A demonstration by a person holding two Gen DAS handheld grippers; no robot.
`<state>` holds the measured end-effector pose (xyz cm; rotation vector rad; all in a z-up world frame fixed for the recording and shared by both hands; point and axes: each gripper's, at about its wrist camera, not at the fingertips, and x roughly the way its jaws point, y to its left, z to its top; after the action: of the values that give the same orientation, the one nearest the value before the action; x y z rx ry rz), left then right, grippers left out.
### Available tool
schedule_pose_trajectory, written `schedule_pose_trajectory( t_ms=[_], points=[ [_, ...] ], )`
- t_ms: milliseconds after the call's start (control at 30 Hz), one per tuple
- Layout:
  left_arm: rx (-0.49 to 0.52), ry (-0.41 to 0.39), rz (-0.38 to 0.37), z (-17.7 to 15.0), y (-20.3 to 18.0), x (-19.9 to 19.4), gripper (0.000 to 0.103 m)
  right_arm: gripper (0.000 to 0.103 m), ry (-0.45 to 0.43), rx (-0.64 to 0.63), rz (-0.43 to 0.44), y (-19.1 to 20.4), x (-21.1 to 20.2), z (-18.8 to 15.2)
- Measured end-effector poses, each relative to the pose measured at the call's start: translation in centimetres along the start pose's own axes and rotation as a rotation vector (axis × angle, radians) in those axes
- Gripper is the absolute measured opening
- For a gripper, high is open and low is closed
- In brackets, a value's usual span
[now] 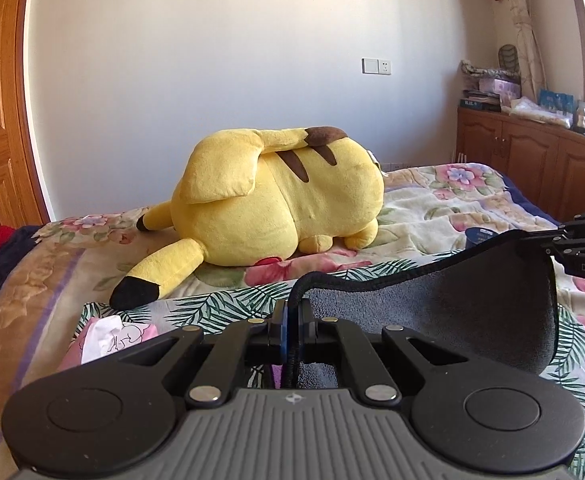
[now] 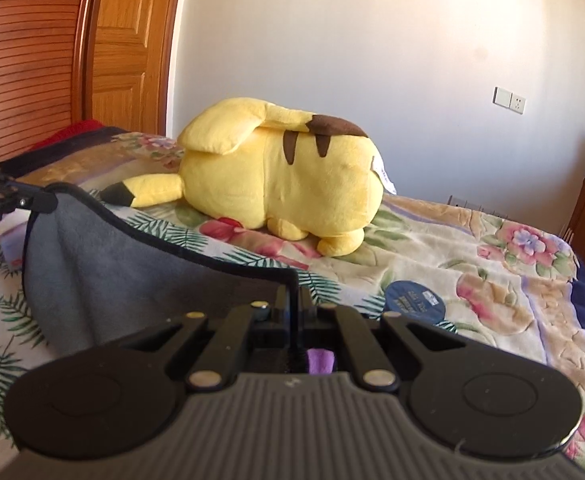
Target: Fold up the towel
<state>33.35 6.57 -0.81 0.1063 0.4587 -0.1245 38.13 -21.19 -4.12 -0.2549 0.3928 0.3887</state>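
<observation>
Towel [image 1: 432, 312], grey and dark-hemmed, hangs above the bed [image 2: 492, 280] between the left tool [image 1: 291, 330] and right tool [image 2: 294, 308], each closed tight on what seems a corner, so keep both level, hem taut, carrying it forward evenly.

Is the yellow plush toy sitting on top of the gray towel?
No, the yellow plush toy lies on the floral blanket, beyond the lifted gray towel.

The grey plush microfibre towel with black stitched edging [image 1: 452, 312] looks soft and matt. The yellow velour stuffed toy [image 1: 280, 200], at twelve o'clock, has short, fuzzy pile. The floral quilted blanket [image 2: 492, 272] is embossed cloth (slightly sheeny). The matt black plastic left gripper [image 1: 290, 316] carries shiny metal rivets — the orange wooden door [image 2: 128, 40] is glossy, varnished.
</observation>
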Motion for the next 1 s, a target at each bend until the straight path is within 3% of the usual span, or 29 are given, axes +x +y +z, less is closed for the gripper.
schedule_pose_trajectory(
  t_ms=[667, 1000],
  points=[
    [0.058, -0.011, 0.072, 0.8, -0.7, 5.8, 0.000, 0.004, -0.037, 0.003, -0.064, -1.4, 4.3, 0.1],
    [0.069, 0.049, 0.084, -1.2, -0.2, 10.4, 0.000, 0.004, 0.024, 0.004, -0.079, -1.6, 8.3, -2.2]
  ],
)
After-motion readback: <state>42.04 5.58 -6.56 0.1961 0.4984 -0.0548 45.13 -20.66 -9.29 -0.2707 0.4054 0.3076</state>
